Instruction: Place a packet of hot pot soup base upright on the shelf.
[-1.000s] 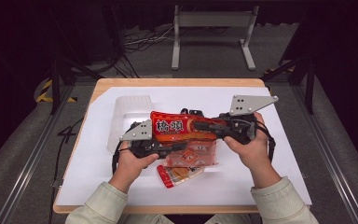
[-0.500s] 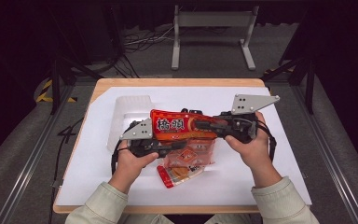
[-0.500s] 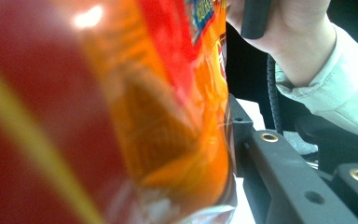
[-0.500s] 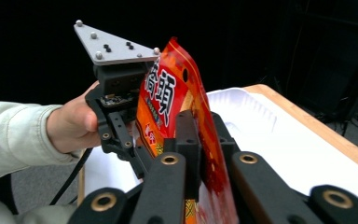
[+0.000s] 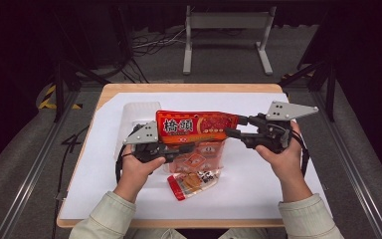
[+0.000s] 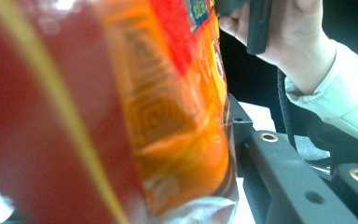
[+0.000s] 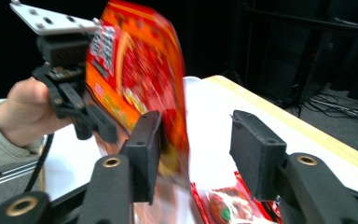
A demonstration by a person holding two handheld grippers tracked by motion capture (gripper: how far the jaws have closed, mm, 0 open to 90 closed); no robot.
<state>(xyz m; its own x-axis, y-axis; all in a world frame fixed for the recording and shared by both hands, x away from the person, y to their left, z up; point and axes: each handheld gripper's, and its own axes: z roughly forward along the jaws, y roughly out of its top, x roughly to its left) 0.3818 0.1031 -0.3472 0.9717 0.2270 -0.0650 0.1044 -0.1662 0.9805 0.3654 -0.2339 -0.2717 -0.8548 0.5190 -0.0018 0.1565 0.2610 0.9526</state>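
Dark floor and black stands surround a wooden worktop (image 5: pixel 129 90) laid with a white sheet (image 5: pixel 258 189).

At the centre, the left gripper (image 5: pixel 186 147) is clamped on the lower left part of a red and orange snack bag (image 5: pixel 194 127), which it holds lifted above the sheet; in the left gripper view the bag (image 6: pixel 121 112) lies hard against the camera, blurred. The right gripper (image 5: pixel 233 127) sits at the bag's right edge, and its jaws have just been opening: in the right gripper view they stand apart, the bag's edge (image 7: pixel 140 84) close against the left-hand pad and clear of the other, so nothing presses on it from that side. Below the bag, a smaller red packet (image 5: pixel 194 181) lies flat on the sheet, and a clear plastic container (image 5: pixel 137 112) stands behind the left hand.

With one side let go, the bag hangs from a single grip low on its body. It could swing, sag or slide out if that hand tilts or moves sharply, and might drop onto the packet beneath.

Both forearms come in from the near edge, sleeves pale. The left hand (image 5: pixel 137 169) points its gripper rightward and roughly level; the right hand (image 5: pixel 283 149) points leftward, wrist a little higher, its grey plate uppermost.
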